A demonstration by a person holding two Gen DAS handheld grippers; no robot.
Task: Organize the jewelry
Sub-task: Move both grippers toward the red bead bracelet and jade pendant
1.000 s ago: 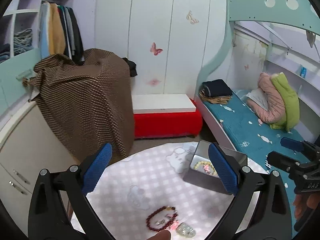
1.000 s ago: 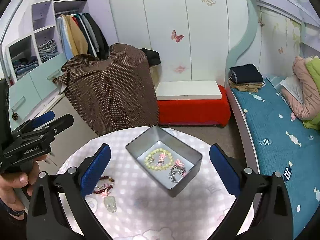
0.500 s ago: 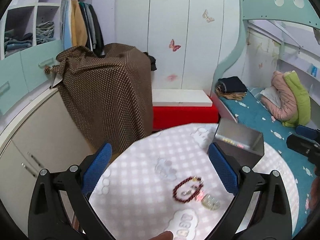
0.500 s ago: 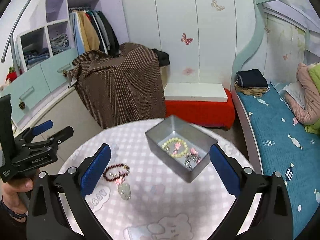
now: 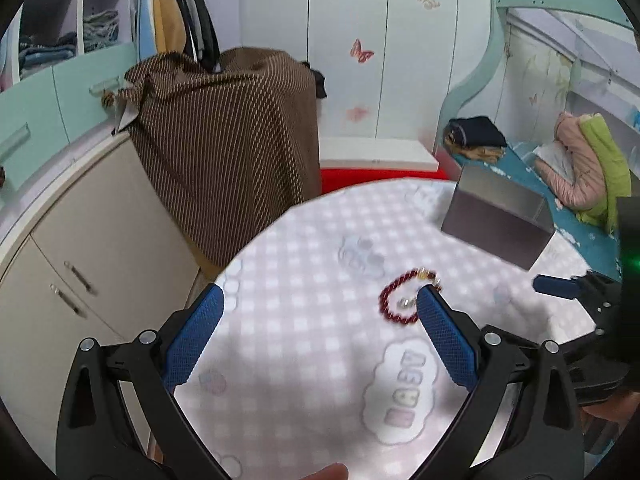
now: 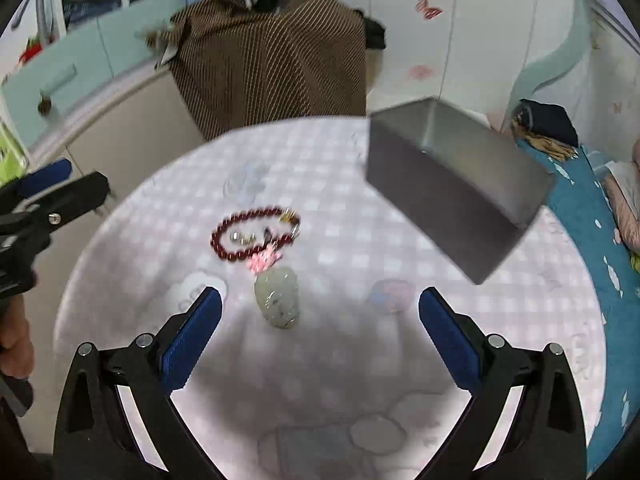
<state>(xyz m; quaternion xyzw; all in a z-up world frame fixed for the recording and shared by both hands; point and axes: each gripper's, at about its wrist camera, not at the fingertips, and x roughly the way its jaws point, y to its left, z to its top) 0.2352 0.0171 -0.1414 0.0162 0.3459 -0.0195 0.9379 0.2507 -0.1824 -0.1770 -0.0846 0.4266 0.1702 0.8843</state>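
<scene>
A child's bedroom at home: ahead of the left gripper (image 5: 316,336), white wardrobe doors (image 5: 344,40) carry butterfly stickers (image 5: 361,51). To its right, a bunk bed (image 5: 532,12) with a teal sheet (image 5: 516,160) holds folded clothes (image 5: 476,132). To its left, garments (image 5: 176,12) hang in an open closet above cabinets (image 5: 92,224).

right tool (image 6: 318,332) open, empty | jade pendant (image 6: 277,297) between fingers, touching red bracelet (image 6: 253,238)
</scene>
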